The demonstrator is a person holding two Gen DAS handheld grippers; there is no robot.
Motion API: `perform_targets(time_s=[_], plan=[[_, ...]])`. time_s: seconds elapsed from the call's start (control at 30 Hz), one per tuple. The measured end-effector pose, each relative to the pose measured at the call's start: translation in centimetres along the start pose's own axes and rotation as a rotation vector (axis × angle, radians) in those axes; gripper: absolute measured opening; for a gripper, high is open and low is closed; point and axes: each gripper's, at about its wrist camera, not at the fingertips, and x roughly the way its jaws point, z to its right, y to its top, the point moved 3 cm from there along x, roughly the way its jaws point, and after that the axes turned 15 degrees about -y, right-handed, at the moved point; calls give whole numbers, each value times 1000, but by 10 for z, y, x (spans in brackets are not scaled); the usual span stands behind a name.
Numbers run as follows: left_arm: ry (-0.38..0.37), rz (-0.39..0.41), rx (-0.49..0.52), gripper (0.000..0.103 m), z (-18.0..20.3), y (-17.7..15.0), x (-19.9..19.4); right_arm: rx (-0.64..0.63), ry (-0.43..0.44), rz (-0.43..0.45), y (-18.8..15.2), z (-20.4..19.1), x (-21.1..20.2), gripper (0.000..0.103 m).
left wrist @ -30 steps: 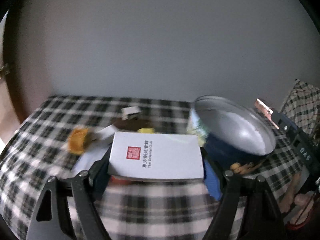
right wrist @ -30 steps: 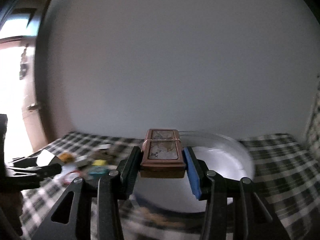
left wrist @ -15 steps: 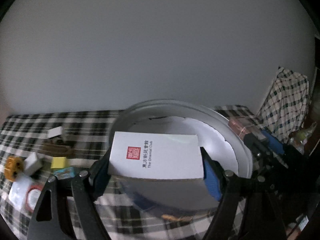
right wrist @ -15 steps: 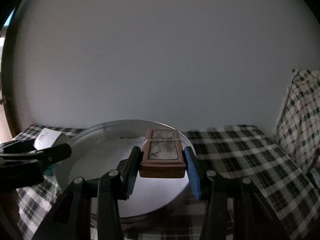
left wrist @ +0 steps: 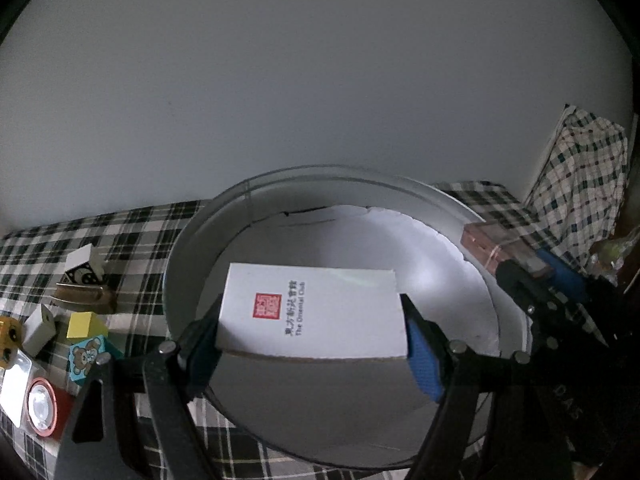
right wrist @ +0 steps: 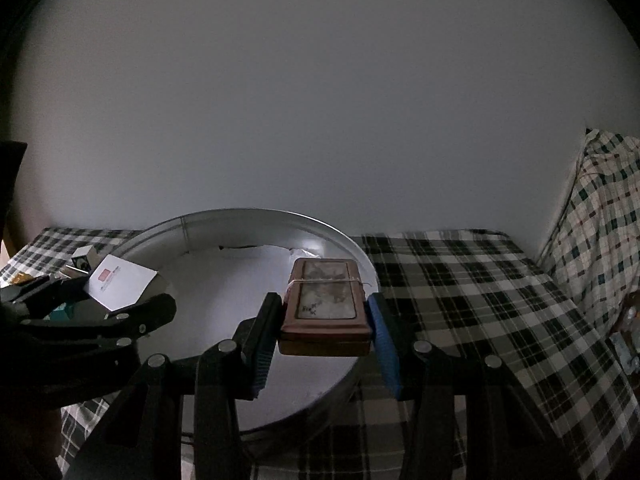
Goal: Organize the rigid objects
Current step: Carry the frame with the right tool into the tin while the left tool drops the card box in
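The left gripper [left wrist: 312, 320] is clenched on a flat white rectangular card box with a red seal [left wrist: 310, 312], held level between its jaws above the large round metal tin lined with white paper [left wrist: 200, 232], likely so it can drop in flat. The right gripper [right wrist: 324, 332] grasps a brown rectangular framed box tied with thread [right wrist: 325, 306] the same way, over the tin's rim on its own side. Both loads sit inside the rim line, with bare white lining ahead of each pair of jaws. Beyond the left jaw, small blocks [left wrist: 82, 326] crowd the checked cloth [right wrist: 460, 280].
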Motion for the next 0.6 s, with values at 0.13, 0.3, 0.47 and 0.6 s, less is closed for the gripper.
perform_targets(time_s=[0.13,0.3,0.47,0.6], plan=[[21,-8,18,79,0,-1,3,-3,-1,-14,-1,-1,4,47],[42,-4,31,79,0,-2,6,-18,-3,-19,-3,-4,5,47],[43,-8,50,79,4,-3,13,-28,-6,-24,-4,-6,8,47],[94,-27,97,82,5,-5,21,-28,8,-30,-4,-7,9,48]])
